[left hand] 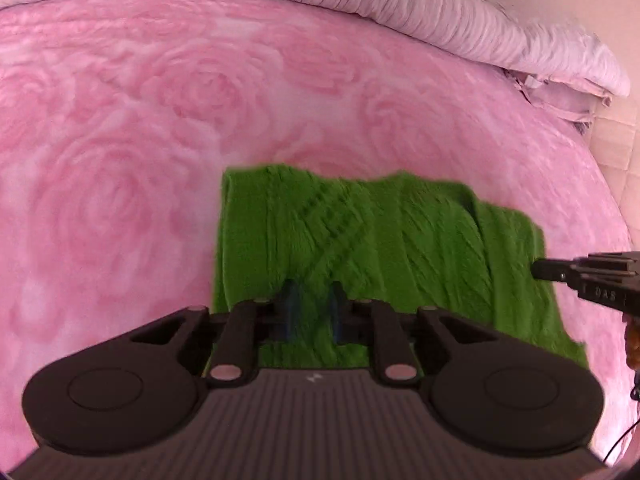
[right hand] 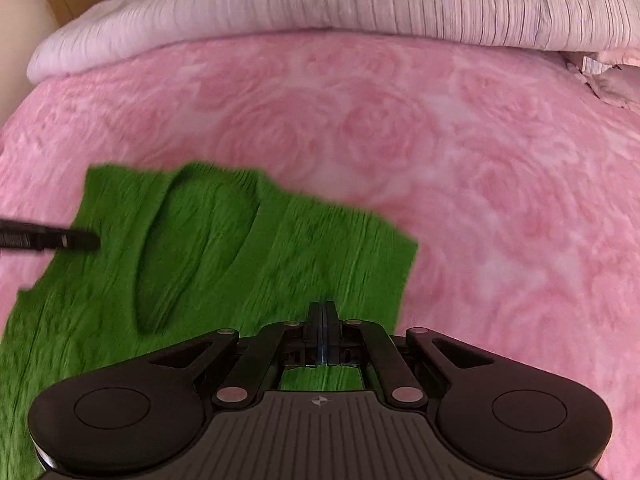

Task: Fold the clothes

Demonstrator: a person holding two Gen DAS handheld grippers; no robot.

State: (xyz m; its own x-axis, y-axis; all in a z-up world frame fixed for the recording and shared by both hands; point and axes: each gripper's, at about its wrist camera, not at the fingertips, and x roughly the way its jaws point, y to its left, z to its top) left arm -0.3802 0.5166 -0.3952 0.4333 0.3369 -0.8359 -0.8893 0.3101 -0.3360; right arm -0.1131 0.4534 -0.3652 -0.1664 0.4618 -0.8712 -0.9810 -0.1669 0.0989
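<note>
left claw point(left hand: 313, 300) is sitting low over the near edge of the green knit sweater point(left hand: 360, 248), fingers a little apart with green knit showing in the gap between them. looks like the fabric bunches up between the blue pads, but honestly can't tell if it's actually pinched or just poking through. right claw point(right hand: 324, 320) has its fingers pressed together, tips right at the sweater point(right hand: 208, 248) edge, can't tell whether any cloth is caught in there.

the sweater lies flat on a pink rose-pattern blanket point(left hand: 160, 120) on the bed, spreading out ahead of both claws. from the right claw it stretches ahead and off to the left, with the neckline opening showing up as a long oval. each claw pokes into the other's view from the side, tip touching the knit at the sweater's edge. way beyond the claws, a rumpled pale striped duvet point(right hand: 360, 4) runs along the far side of the bed. everything's a bit motion-blurred.
</note>
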